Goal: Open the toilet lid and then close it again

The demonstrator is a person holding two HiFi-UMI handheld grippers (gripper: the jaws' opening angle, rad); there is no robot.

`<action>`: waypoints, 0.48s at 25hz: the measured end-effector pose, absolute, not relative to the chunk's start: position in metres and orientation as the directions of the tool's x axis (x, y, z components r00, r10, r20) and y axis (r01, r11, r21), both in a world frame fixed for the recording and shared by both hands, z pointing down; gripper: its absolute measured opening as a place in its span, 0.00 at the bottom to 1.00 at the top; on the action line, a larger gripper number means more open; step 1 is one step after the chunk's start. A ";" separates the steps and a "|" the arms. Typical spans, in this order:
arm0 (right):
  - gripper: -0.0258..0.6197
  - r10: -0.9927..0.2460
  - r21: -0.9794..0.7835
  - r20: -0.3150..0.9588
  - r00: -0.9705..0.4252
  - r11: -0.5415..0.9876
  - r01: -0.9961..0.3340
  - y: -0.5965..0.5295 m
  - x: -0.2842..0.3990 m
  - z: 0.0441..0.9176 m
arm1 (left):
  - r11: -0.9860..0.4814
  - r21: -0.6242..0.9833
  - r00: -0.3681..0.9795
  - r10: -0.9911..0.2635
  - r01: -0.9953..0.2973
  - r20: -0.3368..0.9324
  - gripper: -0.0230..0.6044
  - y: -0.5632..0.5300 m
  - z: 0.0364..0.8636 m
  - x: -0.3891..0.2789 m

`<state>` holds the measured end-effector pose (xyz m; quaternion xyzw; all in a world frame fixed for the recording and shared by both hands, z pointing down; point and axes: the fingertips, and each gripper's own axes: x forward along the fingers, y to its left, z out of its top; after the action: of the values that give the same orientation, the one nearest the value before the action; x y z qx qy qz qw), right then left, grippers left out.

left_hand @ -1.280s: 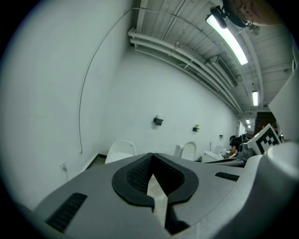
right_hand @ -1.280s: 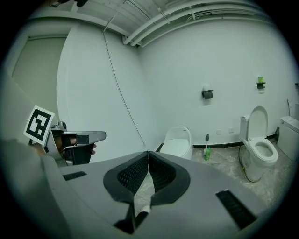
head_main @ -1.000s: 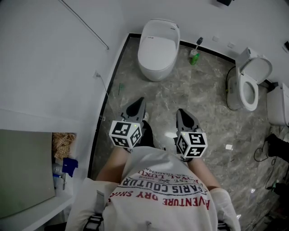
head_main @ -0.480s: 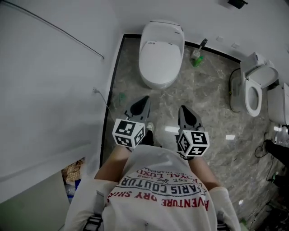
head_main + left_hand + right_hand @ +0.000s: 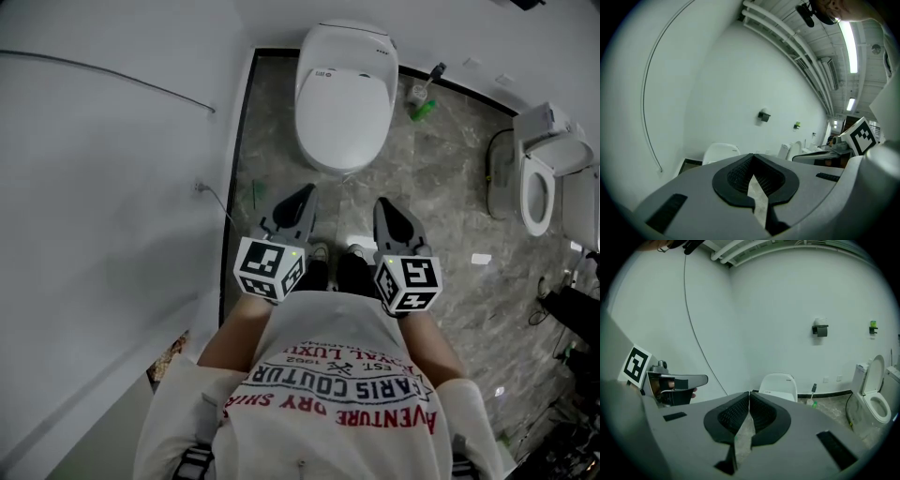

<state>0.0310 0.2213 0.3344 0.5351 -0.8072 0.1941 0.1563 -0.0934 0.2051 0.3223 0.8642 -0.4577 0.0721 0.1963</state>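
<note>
The jaws of the left gripper (image 5: 300, 195) and right gripper (image 5: 385, 206) are being held closed, empty. The white oval toilet lid (image 5: 343, 98) is lying shut.

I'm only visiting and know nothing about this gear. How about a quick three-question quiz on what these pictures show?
1. True or false: the lid of the toilet straight ahead is down.
2. Which has its lid raised? A) the toilet ahead B) the second toilet at the right C) both
3. Fill in: the jaws of the left gripper and the right gripper are ____, with nothing between them.
Key: 1 true; 2 B; 3 shut.
</note>
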 end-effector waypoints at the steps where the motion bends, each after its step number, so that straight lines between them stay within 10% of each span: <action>1: 0.06 -0.800 -0.145 0.465 -0.379 0.353 -0.924 0.216 0.032 0.336 | -0.501 0.268 0.566 -0.764 -0.823 0.311 0.05 0.201 0.325 -0.093; 12: 0.06 -0.702 -0.107 0.553 -0.449 0.475 -0.874 0.156 0.038 0.432 | -0.480 0.234 0.532 -0.715 -0.845 0.454 0.05 0.153 0.432 -0.074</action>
<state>0.0378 0.1557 0.4322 0.4751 -0.8291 0.1922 0.2233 -0.0738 0.1533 0.4323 0.8473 -0.4604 0.1492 0.2189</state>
